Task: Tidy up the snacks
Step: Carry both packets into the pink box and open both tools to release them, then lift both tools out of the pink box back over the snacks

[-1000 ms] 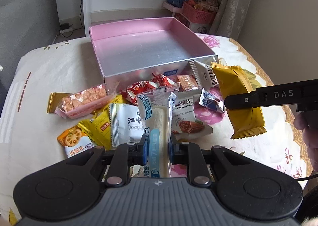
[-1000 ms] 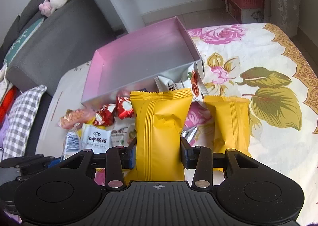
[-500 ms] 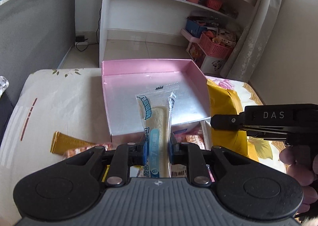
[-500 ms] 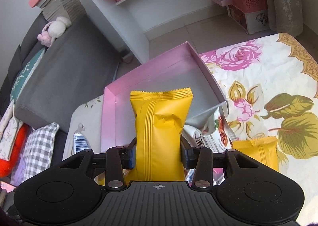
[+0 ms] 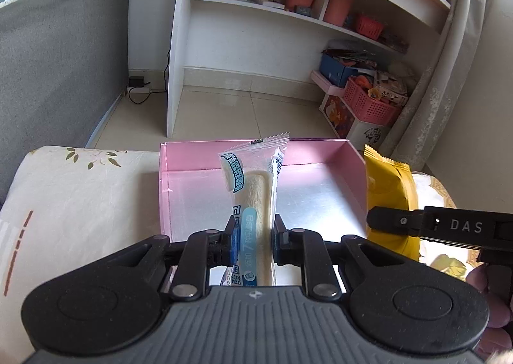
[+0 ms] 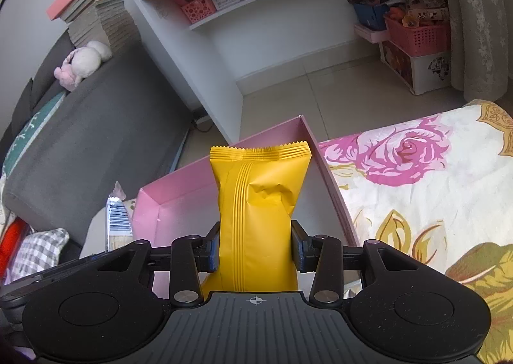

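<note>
Two views: left shows blue-white packet (image 5: pixel 253 203) front; right, barcode.

pink box (image 5: pixel 224 152) near wall hidden by gripper (image 5: pixel 253 232), shelf (image 5: pixel 288 8) items blurry

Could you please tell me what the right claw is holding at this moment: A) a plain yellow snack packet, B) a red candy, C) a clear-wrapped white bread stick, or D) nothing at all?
A: in the right wrist view, the right claw is shut on a yellow snack packet, held above the pink box.
</note>
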{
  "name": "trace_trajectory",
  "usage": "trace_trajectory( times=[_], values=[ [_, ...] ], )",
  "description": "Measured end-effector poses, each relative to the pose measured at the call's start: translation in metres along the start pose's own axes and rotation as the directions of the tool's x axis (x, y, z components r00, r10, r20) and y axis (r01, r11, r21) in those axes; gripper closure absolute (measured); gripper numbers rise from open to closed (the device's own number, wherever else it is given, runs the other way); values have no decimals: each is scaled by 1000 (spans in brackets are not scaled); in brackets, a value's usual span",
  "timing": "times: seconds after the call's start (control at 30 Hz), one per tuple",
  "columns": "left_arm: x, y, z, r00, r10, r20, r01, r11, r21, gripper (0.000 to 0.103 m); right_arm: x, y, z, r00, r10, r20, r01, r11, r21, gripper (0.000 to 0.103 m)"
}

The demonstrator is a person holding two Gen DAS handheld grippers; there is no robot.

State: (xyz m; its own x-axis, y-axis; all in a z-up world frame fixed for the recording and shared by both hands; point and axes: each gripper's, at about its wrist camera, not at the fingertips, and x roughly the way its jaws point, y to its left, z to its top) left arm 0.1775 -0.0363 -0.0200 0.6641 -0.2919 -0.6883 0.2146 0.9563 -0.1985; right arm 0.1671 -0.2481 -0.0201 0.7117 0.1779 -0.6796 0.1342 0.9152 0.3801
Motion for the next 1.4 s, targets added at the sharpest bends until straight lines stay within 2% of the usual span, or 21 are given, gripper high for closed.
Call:
trace_trajectory(
  times=[0.2,0.67,0.73,0.8,0.83,0.87,0.9,1.03,1.07,1.17,1.4],
  values=[
    [20,6,-3,1000,28,-10,-28,999,19,86,16,-7,1,1000,25,18,-25,1000,8,62],
    [29,7,-5,999,47,-5,-46,996,72,83,37,-3,-3,1000,-5,-2,4,998,-62,60],
    [29,7,-3,1000,28,-13,-27,997,69,77,36,-5,-1,1000,5,-4,-6,999,-41,58],
    [26,7,-2,1000,25,-4,-25,997,67,70,32,-6,1,1000,16,-4,-16,1000,-21,49],
    [25,6,-2,1000,30,0,-30,997,68,67,30,-7,2,1000,18,0,-18,1000,-10,40],
    [23,6,-2,999,32,3,-32,997,70,58,26,-7,3,1000,18,6,-18,1000,0,34],
    [22,5,-2,999,32,4,-32,997,71,49,23,-7,3,1000,17,9,-17,1000,7,32],
    [14,3,-1,1000,26,0,-26,996,81,37,10,-2,3,1000,6,13,-6,1000,-4,25],
    [11,2,-2,1000,20,-3,-20,996,81,31,6,-1,2,1000,3,15,-3,1000,-9,22],
    [0,1,-2,1000,-6,-1,6,996,85,25,-5,2,1,1000,1,12,-1,1000,-16,15],
    [-24,-2,-8,1000,-4,0,4,992,125,11,-32,8,-6,1000,5,6,-5,1000,-30,12]
  ],
)
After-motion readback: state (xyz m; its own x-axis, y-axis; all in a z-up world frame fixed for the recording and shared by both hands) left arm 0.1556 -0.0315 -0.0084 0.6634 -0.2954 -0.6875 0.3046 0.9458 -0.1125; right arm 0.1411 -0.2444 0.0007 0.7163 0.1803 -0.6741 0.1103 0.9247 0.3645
